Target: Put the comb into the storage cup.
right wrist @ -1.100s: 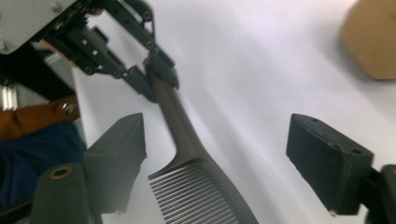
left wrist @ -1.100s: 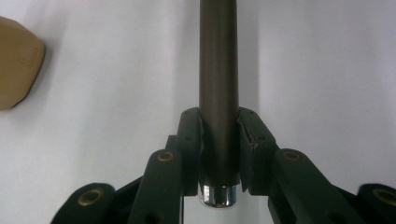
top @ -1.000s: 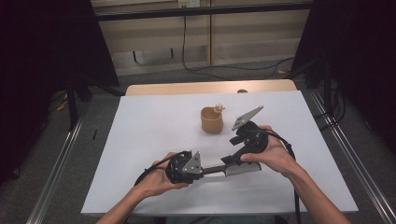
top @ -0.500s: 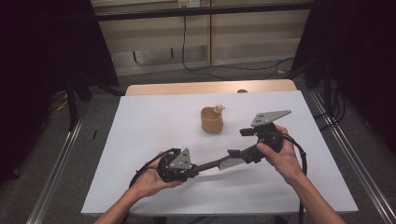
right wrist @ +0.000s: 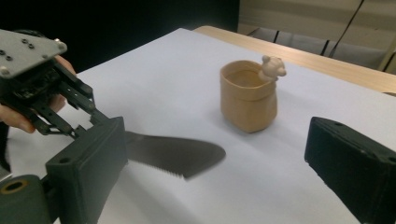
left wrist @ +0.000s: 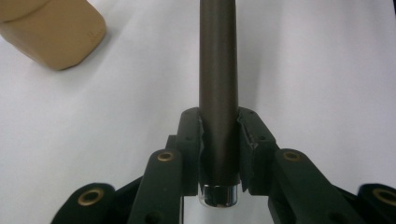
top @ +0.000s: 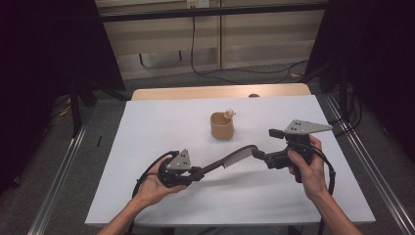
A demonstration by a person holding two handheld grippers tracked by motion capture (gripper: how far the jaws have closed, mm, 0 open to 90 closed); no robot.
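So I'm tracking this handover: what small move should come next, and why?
Probably ease the left gripper, shut on the knife handle, toward the tan cup. The right gripper stands open off the serrated blade, so the left alone holds it.

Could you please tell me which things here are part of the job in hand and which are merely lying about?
In hand:
- knife, handle clamped in the left gripper
- right gripper, open beside the blade

Lying about:
- tan cup with a bear figure on its rim, untouched; possibly the knife's destination
- floor cable
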